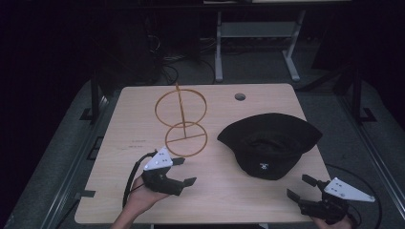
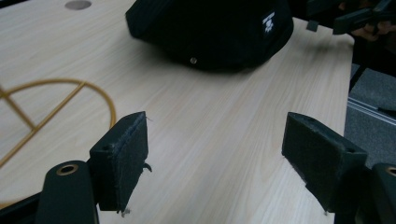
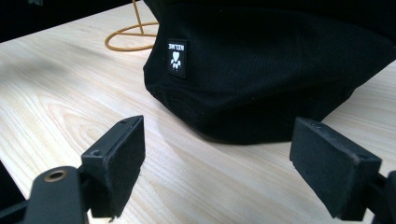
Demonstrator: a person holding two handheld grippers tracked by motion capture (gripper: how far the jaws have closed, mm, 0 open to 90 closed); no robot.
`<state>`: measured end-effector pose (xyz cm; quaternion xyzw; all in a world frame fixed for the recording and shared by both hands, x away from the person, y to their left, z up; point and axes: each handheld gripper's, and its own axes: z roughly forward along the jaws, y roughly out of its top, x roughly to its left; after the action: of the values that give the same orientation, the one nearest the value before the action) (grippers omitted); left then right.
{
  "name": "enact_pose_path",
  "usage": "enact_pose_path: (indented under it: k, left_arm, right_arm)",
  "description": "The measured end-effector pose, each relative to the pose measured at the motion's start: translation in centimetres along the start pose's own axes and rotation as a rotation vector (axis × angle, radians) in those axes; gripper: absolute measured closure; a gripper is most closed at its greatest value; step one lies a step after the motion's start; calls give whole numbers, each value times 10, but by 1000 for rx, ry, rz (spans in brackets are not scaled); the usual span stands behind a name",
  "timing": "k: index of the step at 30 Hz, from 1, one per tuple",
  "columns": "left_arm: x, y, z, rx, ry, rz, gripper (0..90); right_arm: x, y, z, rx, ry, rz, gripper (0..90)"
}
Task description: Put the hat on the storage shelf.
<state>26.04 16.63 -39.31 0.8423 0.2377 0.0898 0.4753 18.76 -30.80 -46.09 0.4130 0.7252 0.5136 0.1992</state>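
Black cloth hat (image 1: pixel 270 143), judged soft and light, is seen at 3 o'clock on the table (image 1: pixel 143 119); its brim should be pinched. Both the left gripper (image 1: pixel 184 171) and right gripper (image 1: pixel 301 187) are held spread, empty.

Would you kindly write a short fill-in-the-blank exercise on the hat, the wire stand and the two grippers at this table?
1. The black hat lies with its opening facing ____.
2. The gold wire stand has ____ rings joined by a rod.
3. Both the left gripper and the right gripper have their jaws ____.
4. The gripper nearer the hat's white-printed label is the ____ one.

Missing words: up; two; open; right
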Motion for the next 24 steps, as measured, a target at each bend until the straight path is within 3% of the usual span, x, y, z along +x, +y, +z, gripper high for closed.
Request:
enact_pose_path:
  k: [11, 24]
  left_arm:
    - [-9, 30, 23, 17, -46, 45, 221]
    - [-12, 69, 50, 11, -70, 90, 221]
  right_arm:
    - [-1, -1, 1, -2, 11, 1, 179]
    - [-5, -2, -1, -2, 16, 12, 179]
